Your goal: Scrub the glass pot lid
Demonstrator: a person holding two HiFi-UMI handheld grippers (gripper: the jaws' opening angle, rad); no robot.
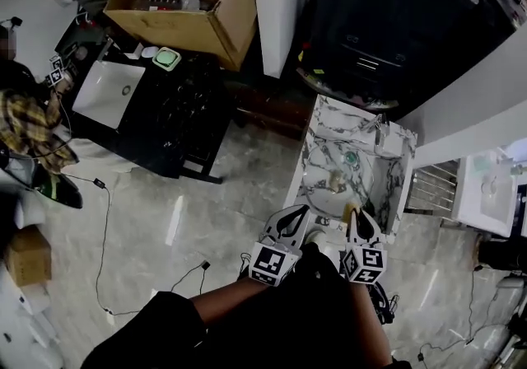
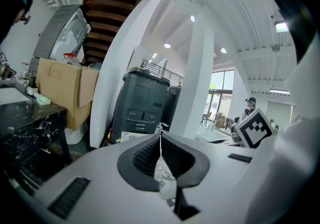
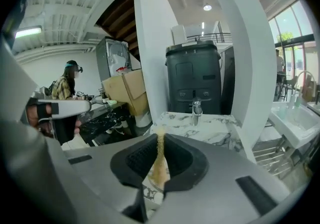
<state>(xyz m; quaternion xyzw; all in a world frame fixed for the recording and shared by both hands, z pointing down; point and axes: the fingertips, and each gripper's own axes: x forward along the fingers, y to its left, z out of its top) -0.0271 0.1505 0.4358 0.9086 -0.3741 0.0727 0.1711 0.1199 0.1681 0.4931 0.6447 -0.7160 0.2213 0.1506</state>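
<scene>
**A:** Claws?

**B:** Left gripper [image 2: 161, 135]: jaws clenched, tips meeting. I see nothing solid between them, only marble through the slot. Right gripper [image 3: 160, 130]: clenched on a thin tan pad [image 3: 159, 168], which I take to be the scrubber. Both hang at the near edge of the sink [image 1: 329, 124].

**A:** Lid?

**B:** Not clearly made out. A pale shape [image 1: 319, 235] between the grippers at the sink's near edge may be it, but glass over marble reads badly.

**A:** Failure modes?

**B:**
1. The lid looks unheld. If the pad presses on it with the left jaws closed on nothing, it would likely skate across the marble or go off the near edge.
2. The pad is pinched by a narrow strip. A sideways scrub load could pull it out of the jaws.
3. If the left gripper takes the rim, wet glass could slip or chip under a hard pinch.
4. The tap [image 3: 197, 110] stands at the far side, so a wide stroke might knock it.
</scene>
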